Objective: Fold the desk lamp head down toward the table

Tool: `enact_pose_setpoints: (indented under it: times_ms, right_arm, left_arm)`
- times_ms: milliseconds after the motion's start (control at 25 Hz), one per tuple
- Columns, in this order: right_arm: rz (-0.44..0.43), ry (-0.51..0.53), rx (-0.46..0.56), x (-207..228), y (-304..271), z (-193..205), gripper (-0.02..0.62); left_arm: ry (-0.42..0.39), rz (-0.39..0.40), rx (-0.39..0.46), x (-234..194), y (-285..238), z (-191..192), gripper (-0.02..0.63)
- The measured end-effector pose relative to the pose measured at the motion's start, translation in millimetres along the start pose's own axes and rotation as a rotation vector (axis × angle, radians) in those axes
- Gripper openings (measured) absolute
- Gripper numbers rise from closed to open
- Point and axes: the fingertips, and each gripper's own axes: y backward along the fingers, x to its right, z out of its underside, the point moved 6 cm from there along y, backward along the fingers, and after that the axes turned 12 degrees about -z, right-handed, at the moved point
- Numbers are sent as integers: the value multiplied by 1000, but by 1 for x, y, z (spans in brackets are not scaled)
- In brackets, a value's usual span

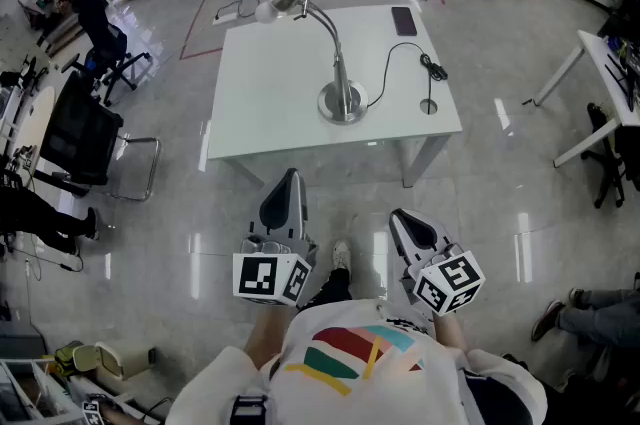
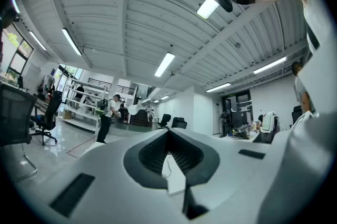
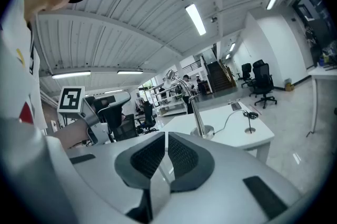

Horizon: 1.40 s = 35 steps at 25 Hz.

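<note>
Office floor, white table. Lamp base sits near the table's near edge, with the lamp head raised over the far left corner. Left gripper and right gripper are both closed and empty, short of the table. Best approach: pin the base, open the jaws, ease the head down.
</note>
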Motion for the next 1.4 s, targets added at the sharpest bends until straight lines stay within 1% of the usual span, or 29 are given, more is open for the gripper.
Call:
enact_pose_setpoints:
  times_ms: [80,160,200,280,400,480,520,560,640,720,800,840,920,1000,1040,1120,1200,1240,1320,1360,1400]
  right_arm:
    - [-5,52,7,10,-43,-24,25]
    - [-9,97,9,24,-85,-47,25]
    - [-12,117,10,31,-106,-58,25]
    - [-26,162,21,41,-146,-77,25]
    - [-38,197,27,55,-183,-94,24]
    - [-41,207,30,76,-197,-110,25]
    - [-45,209,40,88,-203,-121,25]
    - [-54,214,57,101,-208,-132,25]
    - [-79,250,100,124,-218,-154,25]
    - [-93,334,143,148,-232,-178,27]
    - [-122,398,192,169,-248,-201,118]
    - [-149,406,209,179,-254,-210,124]
    - [-231,401,217,200,-265,-221,124]
    - [-318,387,234,221,-274,-233,124]
    - [-349,378,250,229,-277,-239,124]
    - [-383,365,259,239,-282,-248,124]
    - [-416,361,254,238,-290,-245,123]
    - [-435,367,263,235,-295,-243,123]
    - [-469,393,281,231,-304,-243,123]
    - [-479,410,280,232,-309,-244,123]
    - [-480,425,280,235,-314,-245,123]
  left_arm:
    - [-47,5,20,-25,-33,-12,43]
    - [-106,47,38,-43,-68,-18,54]
    - [-134,76,45,-49,-86,-18,72]
    - [-169,121,50,-61,-125,-15,156]
    - [-157,145,34,-72,-178,-6,164]
    - [-134,164,27,-68,-211,-7,176]
    - [-126,173,26,-64,-227,-9,181]
    - [-122,181,23,-59,-242,-11,206]
    - [-131,181,23,-51,-272,-15,226]
    - [-167,148,50,-44,-300,-22,238]
    - [-203,83,96,-38,-321,-32,236]
    - [-212,52,116,-35,-328,-36,236]
    - [-232,5,153,-28,-343,-39,236]
    - [-279,-29,179,-20,-360,-40,236]
    - [-301,-41,187,-15,-366,-42,236]
    - [-319,-62,191,-9,-370,-45,235]
    - [-319,-90,170,-10,-364,-42,235]
    - [-333,-106,156,-12,-360,-39,233]
    - [-395,-130,136,-15,-360,-32,204]
    - [-424,-131,129,-15,-363,-30,194]
    - [-446,-126,122,-14,-367,-29,166]
